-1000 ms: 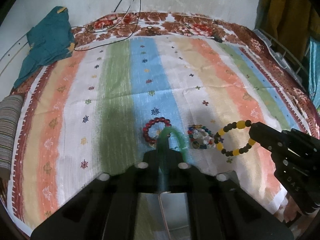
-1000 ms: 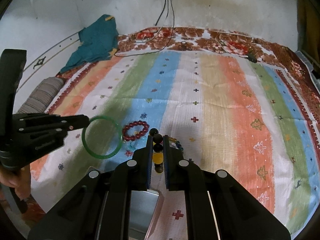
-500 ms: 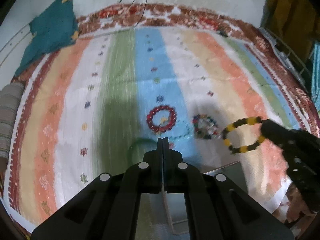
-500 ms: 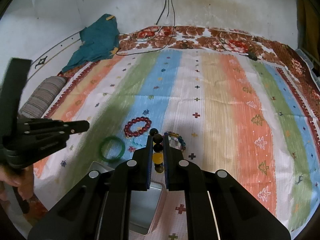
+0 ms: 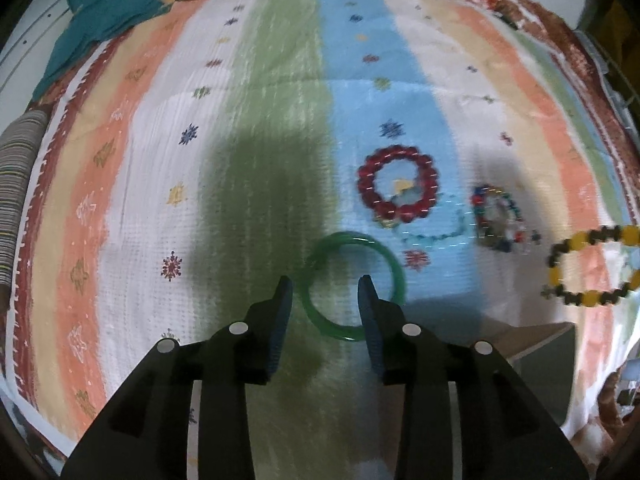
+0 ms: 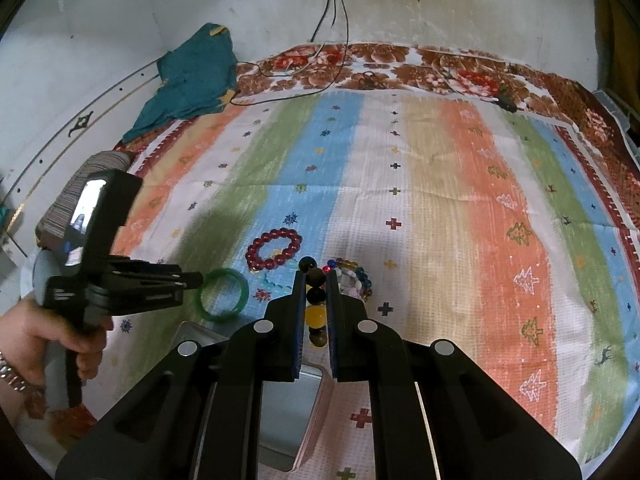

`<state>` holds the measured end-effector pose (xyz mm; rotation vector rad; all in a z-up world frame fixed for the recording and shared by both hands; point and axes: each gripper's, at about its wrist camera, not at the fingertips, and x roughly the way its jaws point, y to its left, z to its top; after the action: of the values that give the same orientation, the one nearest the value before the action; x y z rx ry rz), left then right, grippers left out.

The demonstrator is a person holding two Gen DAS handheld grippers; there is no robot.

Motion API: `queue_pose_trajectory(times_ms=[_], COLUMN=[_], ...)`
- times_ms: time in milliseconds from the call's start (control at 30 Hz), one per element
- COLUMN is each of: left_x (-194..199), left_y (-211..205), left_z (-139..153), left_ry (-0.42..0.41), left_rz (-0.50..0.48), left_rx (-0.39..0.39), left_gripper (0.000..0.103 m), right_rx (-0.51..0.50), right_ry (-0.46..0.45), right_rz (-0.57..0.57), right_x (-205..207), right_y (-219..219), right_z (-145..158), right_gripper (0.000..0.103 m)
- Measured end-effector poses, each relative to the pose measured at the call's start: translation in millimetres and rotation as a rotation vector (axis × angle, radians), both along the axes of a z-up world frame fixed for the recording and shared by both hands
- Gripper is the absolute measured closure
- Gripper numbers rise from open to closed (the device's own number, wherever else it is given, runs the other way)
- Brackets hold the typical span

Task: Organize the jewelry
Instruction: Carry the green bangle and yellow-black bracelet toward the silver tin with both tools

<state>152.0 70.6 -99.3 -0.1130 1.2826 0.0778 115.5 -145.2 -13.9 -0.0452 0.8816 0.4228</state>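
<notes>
A green bangle (image 5: 394, 264) lies flat on the striped cloth, also in the right wrist view (image 6: 222, 295). My left gripper (image 5: 325, 289) is open and empty just above it, jaws either side of its near-left rim. A red bead bracelet (image 5: 398, 184) and a multicoloured bead bracelet (image 5: 498, 216) lie beyond. My right gripper (image 6: 314, 282) is shut on a black-and-yellow bead bracelet (image 6: 314, 308), held in the air; it shows at the right in the left wrist view (image 5: 588, 266). A thin teal chain (image 5: 436, 236) lies between the bracelets.
A metal tin (image 6: 288, 404) sits open under my right gripper, its corner in the left wrist view (image 5: 540, 344). A teal garment (image 6: 192, 76) and cables (image 6: 332, 40) lie at the far edge. A striped pillow (image 6: 80, 184) is at the left.
My left gripper opened and let the green bangle go onto the cloth, then moved down over it. My right gripper still holds the black-and-yellow bracelet over the tin.
</notes>
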Motion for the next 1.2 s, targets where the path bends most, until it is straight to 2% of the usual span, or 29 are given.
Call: queue_pose_trajectory(times_ms=[467,600,700,767,1200], left_x=[22,24,23,23,-5], left_y=[4,4,0,-1,2], left_z=[-38,-38,-38,-34,35], left_ry=[0.061,0.055,0.053,0.046,-0.150], left_rz=[-0.021,-0.026,-0.040,-0.036,0.025], left_rx=[0.057,0.051,0.067,0.063,0.018], left_gripper=[0.070,0.091,0.095,0.097,0.096], right_rx=[-0.006,-0.007,-0.008,-0.007,-0.003], right_ry=[0.008,0.010,0.012,0.012,0.008], right_rz=[0.012,0.015,0.015,0.013,0.005], right_x=[2,2,2,1,1], right_y=[3,3,4,4,1], right_z=[-2,-2,-2,-3,-2], right_gripper=[0.092,0.092,0.092,0.092,0.092])
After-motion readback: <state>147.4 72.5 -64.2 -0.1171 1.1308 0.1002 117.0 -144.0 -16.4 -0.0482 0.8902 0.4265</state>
